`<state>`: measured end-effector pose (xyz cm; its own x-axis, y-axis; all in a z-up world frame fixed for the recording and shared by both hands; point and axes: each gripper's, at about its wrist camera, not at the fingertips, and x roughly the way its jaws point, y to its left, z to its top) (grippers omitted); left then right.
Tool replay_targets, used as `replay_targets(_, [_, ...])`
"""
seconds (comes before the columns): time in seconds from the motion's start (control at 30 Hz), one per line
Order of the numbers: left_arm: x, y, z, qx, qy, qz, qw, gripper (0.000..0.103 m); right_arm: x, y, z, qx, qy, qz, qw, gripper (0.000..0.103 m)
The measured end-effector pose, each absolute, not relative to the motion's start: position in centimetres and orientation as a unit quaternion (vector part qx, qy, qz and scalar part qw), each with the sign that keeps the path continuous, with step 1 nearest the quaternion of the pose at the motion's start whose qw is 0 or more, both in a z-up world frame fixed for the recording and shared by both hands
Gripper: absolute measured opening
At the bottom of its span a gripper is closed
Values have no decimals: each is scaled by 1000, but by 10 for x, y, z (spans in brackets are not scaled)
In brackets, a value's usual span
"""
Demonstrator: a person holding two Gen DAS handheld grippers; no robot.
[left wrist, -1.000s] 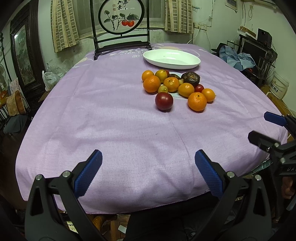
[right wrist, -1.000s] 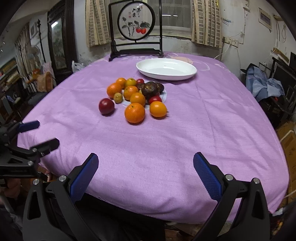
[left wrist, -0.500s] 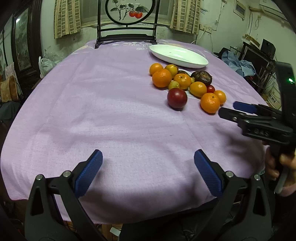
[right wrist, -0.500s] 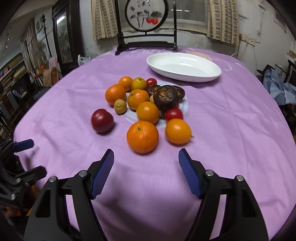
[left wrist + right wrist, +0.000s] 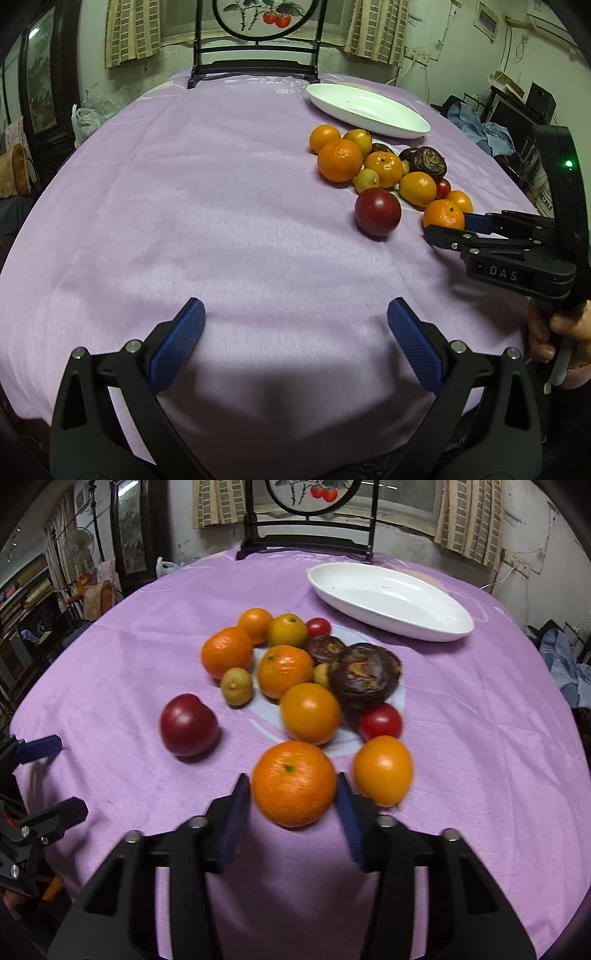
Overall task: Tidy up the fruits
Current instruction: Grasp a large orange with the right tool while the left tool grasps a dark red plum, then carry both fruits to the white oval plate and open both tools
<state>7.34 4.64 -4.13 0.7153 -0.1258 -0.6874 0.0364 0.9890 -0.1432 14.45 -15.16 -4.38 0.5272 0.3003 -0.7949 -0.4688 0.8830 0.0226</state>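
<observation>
A heap of fruit lies on the purple cloth: oranges, a dark red plum [image 5: 188, 725], small red fruits, wrinkled brown fruits [image 5: 364, 675]. The front orange [image 5: 293, 782] sits between the blue pads of my right gripper [image 5: 293, 794], whose jaws are closing and touch both its sides. The left wrist view shows that same orange [image 5: 443, 218] at the right gripper's tips. My left gripper [image 5: 295, 314] stands open over bare cloth near the front edge, well short of the plum [image 5: 377, 211]. An empty white oval dish [image 5: 391, 598] lies behind the heap.
A dark chair back with a round painted panel [image 5: 255, 22] stands at the table's far edge. Another orange [image 5: 382, 770] rests just right of the gripped one. A hand [image 5: 554, 339] holds the right gripper's handle. Furniture and clutter ring the table.
My right gripper moved forward to the heap and its jaws narrowed from wide open onto the front orange. My left gripper drifted forward over the cloth and stayed open.
</observation>
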Motion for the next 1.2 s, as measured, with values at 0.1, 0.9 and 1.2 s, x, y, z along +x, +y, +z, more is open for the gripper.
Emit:
replay_targets(0.1, [83, 39, -40, -49, 385, -59, 920, 90, 143, -164, -43, -67, 433, 234, 868, 44])
replay_targets(0.9, [166, -13, -55, -26, 453, -126, 882, 39, 134, -199, -48, 22, 426, 271, 863, 44])
replay_targets(1.2, [170, 0, -34, -59, 431, -149, 888, 39, 150, -210, -20, 36, 403, 285, 869, 44])
